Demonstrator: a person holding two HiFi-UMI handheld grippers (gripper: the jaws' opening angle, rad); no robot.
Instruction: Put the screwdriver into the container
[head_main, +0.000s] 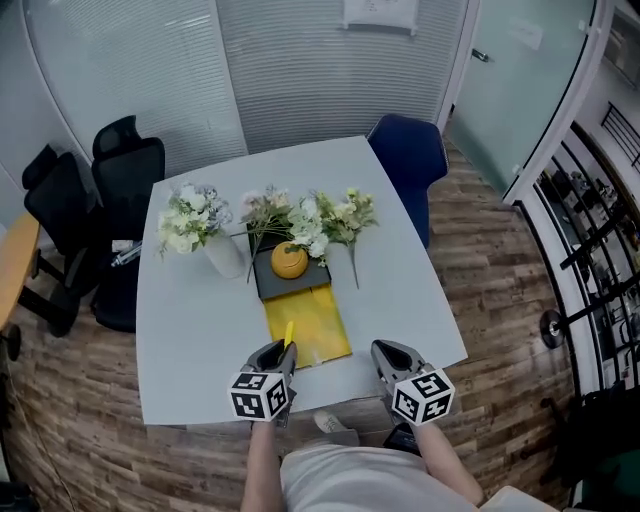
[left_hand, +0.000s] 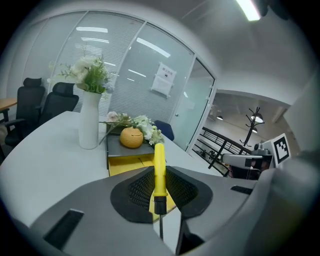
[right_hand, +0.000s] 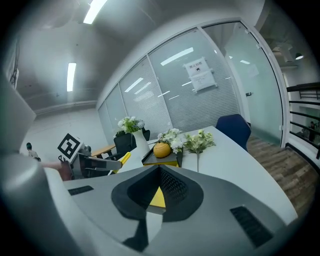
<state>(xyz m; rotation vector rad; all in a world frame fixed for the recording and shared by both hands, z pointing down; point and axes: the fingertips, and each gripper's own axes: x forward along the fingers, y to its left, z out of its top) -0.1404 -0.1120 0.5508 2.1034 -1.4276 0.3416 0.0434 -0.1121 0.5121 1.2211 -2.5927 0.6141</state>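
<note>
Screwdriver (left_hand: 159, 172): yellow handle, dark collar, clamped in the left gripper and hanging just over the near end of the yellow container.
Left gripper (left_hand: 159, 186): jaws pinched on the handle, which points out ahead; the thin shaft runs back toward the camera.
Right gripper (right_hand: 159, 186): jaw tips pressed together, nothing between them, level with the left one at the table's near edge.
Arms: both forearms reach in from the bottom of the head view, marker cubes (head_main: 262, 395) facing up.
Yellow container (head_main: 318, 335): flat on the white table (head_main: 190, 350), middle of the near edge, butted against a dark grey tray (head_main: 285, 285) carrying an orange pumpkin-shaped ornament (head_main: 289, 260).
Writing: a paper notice (left_hand: 163, 80) on the glass wall, print too small to read.
Hidden: the screwdriver's tip, cut off behind the gripper body.
</note>
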